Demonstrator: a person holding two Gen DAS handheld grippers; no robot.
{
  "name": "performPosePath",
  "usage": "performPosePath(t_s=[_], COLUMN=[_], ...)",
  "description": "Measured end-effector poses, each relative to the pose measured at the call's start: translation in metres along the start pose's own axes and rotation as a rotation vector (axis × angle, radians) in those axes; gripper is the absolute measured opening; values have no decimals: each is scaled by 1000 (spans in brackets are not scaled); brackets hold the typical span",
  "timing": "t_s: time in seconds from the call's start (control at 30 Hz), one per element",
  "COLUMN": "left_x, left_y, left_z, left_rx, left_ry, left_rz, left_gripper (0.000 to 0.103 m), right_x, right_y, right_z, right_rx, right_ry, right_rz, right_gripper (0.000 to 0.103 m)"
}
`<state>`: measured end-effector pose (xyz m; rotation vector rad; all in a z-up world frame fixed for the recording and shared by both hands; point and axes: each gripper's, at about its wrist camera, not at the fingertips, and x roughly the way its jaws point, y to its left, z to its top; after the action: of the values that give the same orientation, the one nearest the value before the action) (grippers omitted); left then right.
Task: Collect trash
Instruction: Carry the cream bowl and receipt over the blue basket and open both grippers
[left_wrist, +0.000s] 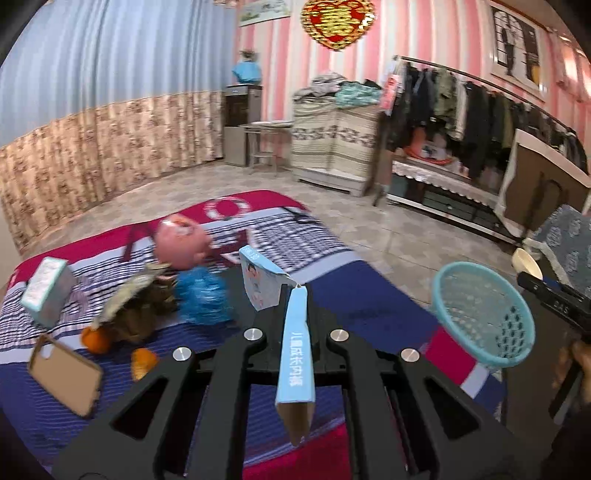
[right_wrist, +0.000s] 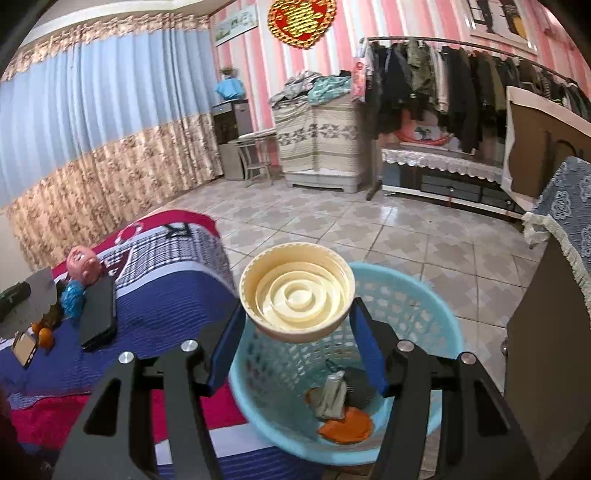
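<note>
Two pairs of tongs are loaded mid-cleanup in a pink-striped bedroom. The left tongs (left_wrist: 295, 295) are pressed together on a flattened light-blue carton (left_wrist: 295, 354), lifted above the bed (left_wrist: 369, 314) and well left of the turquoise basket (left_wrist: 484, 314). The right tongs (right_wrist: 295, 317) pinch a cream plastic lid (right_wrist: 297, 295) between blue-padded fingers (right_wrist: 225, 347), holding it directly over the basket (right_wrist: 417, 295), which stands at the bed's near right edge.

Inside the basket already lie orange peel (right_wrist: 345, 424), a crumpled grey-white scrap (right_wrist: 332, 395) and a dark item too blurred to name, so part of the job looks done. The lid appears ready to drop; the carton would need to be carried rightward to follow it.

Much is left on the bedspread to the left: a small pale box (left_wrist: 46, 291), a brown crumpled wrapper (left_wrist: 136, 302), a blue crinkled wrapper (left_wrist: 203, 295), two oranges or peel pieces (left_wrist: 96, 338), and a cardboard piece (left_wrist: 66, 376). A pink toy head (left_wrist: 181, 240) and a dark phone-like slab (right_wrist: 99, 310) also rest there, probably not trash. By this view, the collection seems under halfway.
</note>
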<state>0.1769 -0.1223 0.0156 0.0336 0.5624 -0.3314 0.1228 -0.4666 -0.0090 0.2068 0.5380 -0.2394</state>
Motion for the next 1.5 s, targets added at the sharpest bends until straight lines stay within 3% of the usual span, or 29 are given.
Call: performPosePath(t_s=[0.37, 0.6, 0.93, 1.17, 1.27, 1.33, 1.47, 1.5], left_x=[42, 66, 93, 114, 119, 123, 133, 135], left_y=[-112, -183, -242, -269, -269, -260, -238, -229], left_z=[12, 7, 6, -5, -2, 2, 10, 13], left_rx=[150, 247, 297, 370, 382, 360, 315, 297], left_ry=[6, 15, 49, 72, 60, 54, 56, 54], left_rz=[-146, -238, -339, -331, -293, -264, -206, -183], left_gripper=[5, 5, 5, 6, 21, 38, 53, 62], right_x=[3, 8, 11, 19, 23, 24, 28, 30], right_y=[-54, -78, -102, -102, -100, -99, -97, -94], right_z=[-2, -4, -8, -9, -9, -10, -10, -10], right_rx=[41, 64, 125, 124, 125, 123, 118, 117], right_ry=[7, 22, 38, 54, 62, 67, 76, 78], right_rz=[-160, -190, -207, -206, -202, -200, -197, -195], right_gripper=[58, 58, 58, 58, 58, 58, 58, 58])
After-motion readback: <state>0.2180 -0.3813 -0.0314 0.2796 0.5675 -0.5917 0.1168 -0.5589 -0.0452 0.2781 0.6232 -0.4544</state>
